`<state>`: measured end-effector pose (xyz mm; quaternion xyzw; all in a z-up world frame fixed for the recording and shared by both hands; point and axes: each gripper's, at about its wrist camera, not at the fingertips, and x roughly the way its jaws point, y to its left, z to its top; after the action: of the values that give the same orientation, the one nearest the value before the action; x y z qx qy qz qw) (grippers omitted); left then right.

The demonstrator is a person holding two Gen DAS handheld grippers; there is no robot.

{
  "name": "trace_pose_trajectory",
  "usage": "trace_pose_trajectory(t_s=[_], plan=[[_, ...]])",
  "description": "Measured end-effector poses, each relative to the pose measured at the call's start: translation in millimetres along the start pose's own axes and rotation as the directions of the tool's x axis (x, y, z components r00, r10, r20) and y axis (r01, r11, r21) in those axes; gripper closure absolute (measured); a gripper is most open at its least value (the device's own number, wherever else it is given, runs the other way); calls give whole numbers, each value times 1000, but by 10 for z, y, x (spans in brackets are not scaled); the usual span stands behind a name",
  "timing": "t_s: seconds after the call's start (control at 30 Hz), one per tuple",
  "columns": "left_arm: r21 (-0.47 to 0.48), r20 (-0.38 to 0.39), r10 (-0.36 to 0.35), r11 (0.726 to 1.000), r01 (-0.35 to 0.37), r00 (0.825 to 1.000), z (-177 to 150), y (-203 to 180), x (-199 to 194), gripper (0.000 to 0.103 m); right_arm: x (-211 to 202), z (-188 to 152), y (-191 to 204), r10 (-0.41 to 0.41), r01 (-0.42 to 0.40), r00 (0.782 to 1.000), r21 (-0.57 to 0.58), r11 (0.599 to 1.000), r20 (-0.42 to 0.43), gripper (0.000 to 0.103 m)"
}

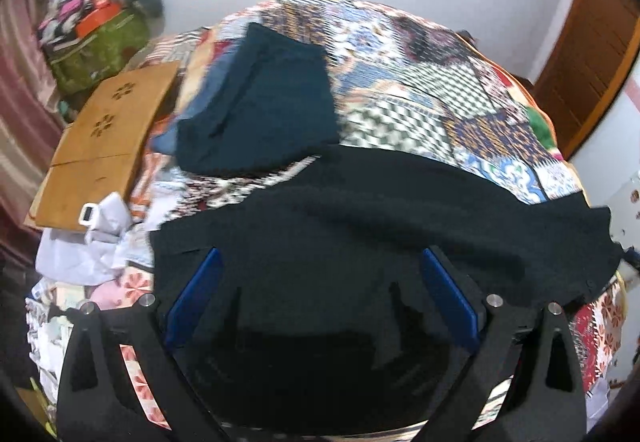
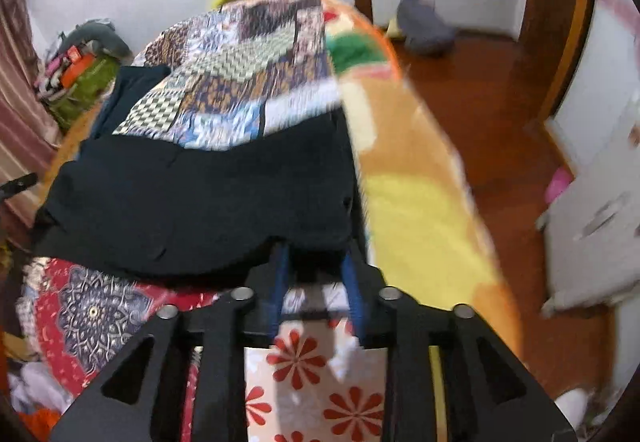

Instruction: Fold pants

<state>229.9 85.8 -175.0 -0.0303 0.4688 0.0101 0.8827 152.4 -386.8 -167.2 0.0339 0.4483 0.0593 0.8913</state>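
Observation:
Black pants [image 1: 380, 226] lie crosswise on a patchwork bedspread [image 1: 420, 82]. My left gripper [image 1: 320, 262] is open, its blue pads [image 1: 196, 294] wide apart over the pants' near edge, with nothing gripped. In the right wrist view the pants [image 2: 192, 202] spread to the left. My right gripper [image 2: 316, 262] has its blue pads [image 2: 280, 282] a little apart at the pants' near right corner, where a fold of cloth sits between them. A dark teal folded garment [image 1: 272, 102] lies farther back on the bed.
A wooden lap tray [image 1: 108, 138] and crumpled white clothes [image 1: 88, 242] lie at the bed's left. A green bag with clutter [image 1: 96, 46] stands beyond. The bed's right edge [image 2: 420, 170] drops to a wooden floor, with a white cabinet [image 2: 592, 210] nearby.

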Motion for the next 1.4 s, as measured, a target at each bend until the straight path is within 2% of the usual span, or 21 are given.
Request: trace_pose_trajectory(t_s=[0.03, 0.17, 0.37, 0.53, 0.7, 0.83, 0.93, 1.0, 1.03, 1.1, 1.13, 1.17, 1.2, 1.23, 1.27, 1.33, 1.4], plan=[[-12, 8, 16, 1000, -16, 1000, -2, 123, -21, 4, -89, 79, 58, -7, 8, 999, -17, 1000, 37, 64], [-51, 18, 73, 996, -72, 997, 10, 501, -51, 4, -290, 391, 364, 44, -32, 990, -89, 996, 132, 59], [-136, -17, 135, 981, -136, 991, 31, 1160, 19, 4, -193, 803, 1083, 187, -145, 967, -227, 963, 176, 53], [-166, -90, 176, 968, -189, 980, -16, 1567, 297, 4, 206, 1018, 1715, 271, -219, 955, -329, 918, 119, 52], [-226, -179, 108, 963, -147, 978, -132, 1785, 727, 4, 792, 1219, 2324, 316, -295, 949, -401, 867, -13, 52], [-261, -238, 13, 962, -77, 971, -206, 1808, 1091, 5, 1245, 1323, 2745, 320, -346, 938, -434, 832, -135, 52], [-271, -260, -69, 962, -4, 963, -212, 1753, 1270, 17, 1585, 1367, 3030, 311, -380, 924, -449, 809, -222, 52], [-284, -266, -133, 957, 54, 955, -200, 1704, 1366, 31, 1820, 1376, 3230, 312, -413, 907, -451, 791, -283, 52], [-290, -267, -157, 954, 76, 951, -198, 1686, 1402, 35, 1878, 1366, 3297, 312, -422, 902, -452, 786, -299, 52], [-293, -260, -186, 950, 106, 948, -192, 1656, 1435, 51, 2048, 1329, 3443, 307, -441, 889, -458, 772, -339, 52], [-286, -251, -188, 952, 113, 950, -182, 1636, 1433, 54, 2121, 1299, 3515, 306, -453, 881, -460, 764, -360, 53], [-276, -246, -183, 954, 112, 952, -171, 1626, 1427, 61, 2172, 1269, 3566, 310, -467, 873, -459, 755, -378, 55], [-255, -243, -175, 960, 111, 954, -160, 1602, 1421, 68, 2219, 1241, 3628, 313, -480, 864, -459, 747, -394, 63], [-236, -239, -156, 967, 98, 958, -153, 1585, 1413, 69, 2234, 1211, 3678, 312, -482, 863, -466, 742, -397, 69], [-213, -236, -129, 974, 78, 963, -149, 1573, 1401, 71, 2237, 1201, 3722, 305, -472, 871, -485, 736, -384, 73], [-151, -228, -38, 989, 3, 973, -135, 1567, 1365, 73, 2228, 1168, 3786, 282, -445, 889, -530, 722, -362, 89], [-98, -214, 49, 993, -71, 976, -129, 1560, 1351, 72, 2247, 1147, 3805, 268, -421, 901, -542, 727, -341, 93]])
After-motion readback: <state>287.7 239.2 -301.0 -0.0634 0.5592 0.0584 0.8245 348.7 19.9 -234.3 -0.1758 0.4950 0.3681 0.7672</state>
